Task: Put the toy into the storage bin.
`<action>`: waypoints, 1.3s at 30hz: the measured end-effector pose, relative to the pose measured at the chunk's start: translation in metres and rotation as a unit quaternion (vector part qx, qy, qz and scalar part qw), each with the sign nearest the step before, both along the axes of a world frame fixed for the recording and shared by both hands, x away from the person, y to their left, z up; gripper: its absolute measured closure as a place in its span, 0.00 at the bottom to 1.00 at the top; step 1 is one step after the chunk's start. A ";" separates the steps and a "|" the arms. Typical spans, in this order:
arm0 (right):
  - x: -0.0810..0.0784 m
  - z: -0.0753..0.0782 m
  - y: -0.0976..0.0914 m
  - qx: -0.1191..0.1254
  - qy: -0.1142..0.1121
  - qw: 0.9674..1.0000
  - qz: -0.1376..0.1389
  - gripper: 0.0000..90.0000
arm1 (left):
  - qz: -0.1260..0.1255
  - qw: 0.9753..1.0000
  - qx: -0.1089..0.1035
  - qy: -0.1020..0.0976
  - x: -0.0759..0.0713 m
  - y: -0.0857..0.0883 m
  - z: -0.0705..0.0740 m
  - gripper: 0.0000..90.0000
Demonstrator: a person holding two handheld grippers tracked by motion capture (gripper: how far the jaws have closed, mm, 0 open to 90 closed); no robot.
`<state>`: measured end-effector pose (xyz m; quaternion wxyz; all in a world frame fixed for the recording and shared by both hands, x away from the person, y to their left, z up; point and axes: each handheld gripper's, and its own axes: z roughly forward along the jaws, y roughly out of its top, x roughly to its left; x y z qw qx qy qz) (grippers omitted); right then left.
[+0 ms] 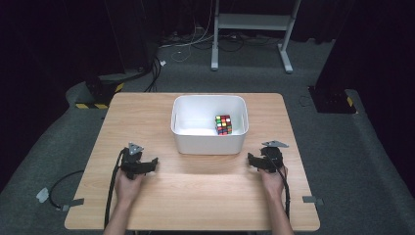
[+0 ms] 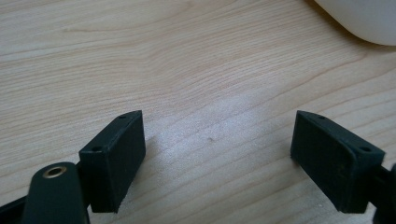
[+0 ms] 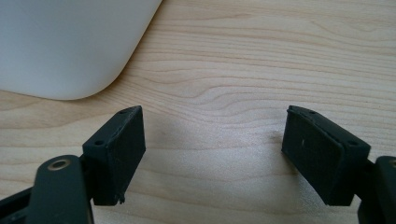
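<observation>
No readable writing showing anywhere, white tub [image 1: 209,142] sitting on the wooden desk [image 1: 195,196], colourful puzzle cube [image 1: 223,125] lying inside it toward its right side, left hand-held gripper [image 1: 152,163] and right hand-held gripper [image 1: 251,160] resting on the desk just beside the tub's front corners, jaws of both standing wide apart, holding nothing.

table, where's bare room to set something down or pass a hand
The table is bare wood left of the white bin out to the left edge, right of it to the right edge, and across the near strip between the left gripper and right gripper. Inside the bin, the floor left of the puzzle cube is free. Its right corner is crowded.
</observation>
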<state>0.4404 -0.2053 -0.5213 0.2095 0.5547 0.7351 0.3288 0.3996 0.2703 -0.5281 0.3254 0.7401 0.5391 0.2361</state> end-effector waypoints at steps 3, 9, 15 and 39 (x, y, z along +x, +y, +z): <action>0.000 0.000 0.000 -0.005 -0.002 1.000 0.001 0.23 | 0.000 1.000 0.000 0.000 0.000 0.000 0.000 0.20; -0.001 -0.001 0.002 -0.010 -0.005 1.000 0.000 0.24 | 0.000 1.000 0.000 0.000 0.000 0.000 0.000 0.20; -0.001 -0.002 0.004 -0.026 -0.010 1.000 0.002 0.24 | 0.000 1.000 0.000 0.000 0.000 0.000 0.000 0.20; -0.001 -0.003 0.005 -0.036 -0.012 0.999 -0.001 0.23 | 0.000 1.000 0.001 0.000 0.000 0.000 0.000 0.20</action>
